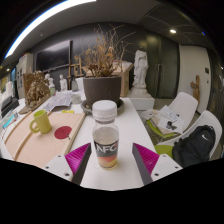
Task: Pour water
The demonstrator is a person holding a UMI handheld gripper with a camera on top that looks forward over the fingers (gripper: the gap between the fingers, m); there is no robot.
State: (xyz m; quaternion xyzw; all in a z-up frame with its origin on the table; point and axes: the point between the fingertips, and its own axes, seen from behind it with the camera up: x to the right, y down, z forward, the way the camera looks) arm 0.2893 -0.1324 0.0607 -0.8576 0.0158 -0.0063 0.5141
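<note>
So the gripper (105, 160) has its two fingers spread fairly wide, pink pads (78, 156) facing in, and a clear plastic bottle (105, 133) stands upright right between them on the white table (125, 125). White cap on top, label with big letters that look like "NFC", and an amber-ish liquid low down. There's a visible gap between the bottle and each pad, so nothing is clamped; the bottle is just sitting on the table on its own.

Beyond the bottle, further along the table, there's a dark pot (102, 90) with a bunch of dry, twiggy branches sticking up out of it. Off to the left is a yellow-green mug (40, 122) with its handle showing, and near it a small red round thing (63, 131) lying flat, maybe a coaster or a lid, hard to say.

Far right at the back there's a white statue (141, 70) on a stand. Nearer on the right is a white chair (181, 112), and a dark bag (192, 146) in front of it.
</note>
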